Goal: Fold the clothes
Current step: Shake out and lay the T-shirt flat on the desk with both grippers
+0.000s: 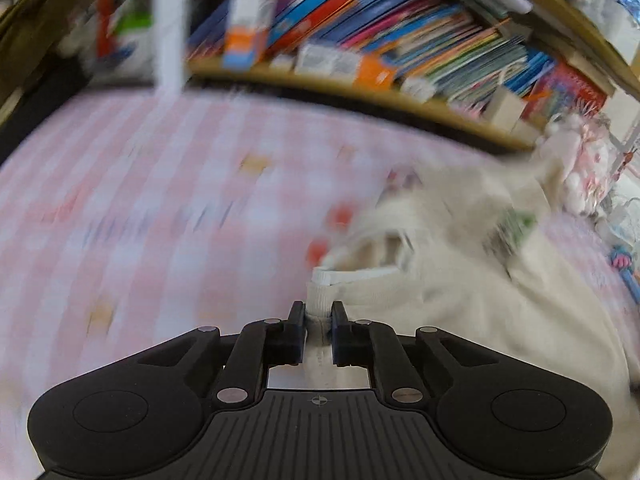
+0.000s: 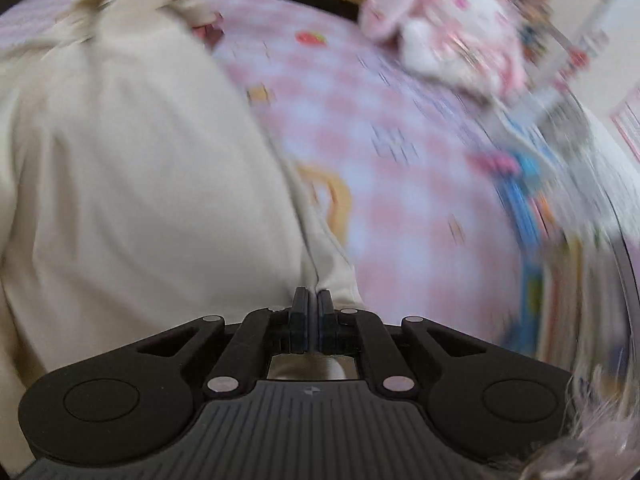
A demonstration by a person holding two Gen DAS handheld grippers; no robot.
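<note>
My left gripper [image 1: 319, 314] has its jaws clamped on a ribbed hem of the cream knitted garment [image 1: 460, 280]. My right gripper [image 2: 313, 300] has its jaws pressed together on another edge of it. The garment drapes over the pink-and-white checked bedsheet [image 2: 400, 200]. A pink-and-white plush toy [image 2: 452, 28] lies toward the bed's far edge, below the wooden bookshelf [image 1: 360, 92].

Bookshelf [image 1: 400, 40] titles blurred unreadable; cream garment [image 2: 140, 160] cut off at left edge.
</note>
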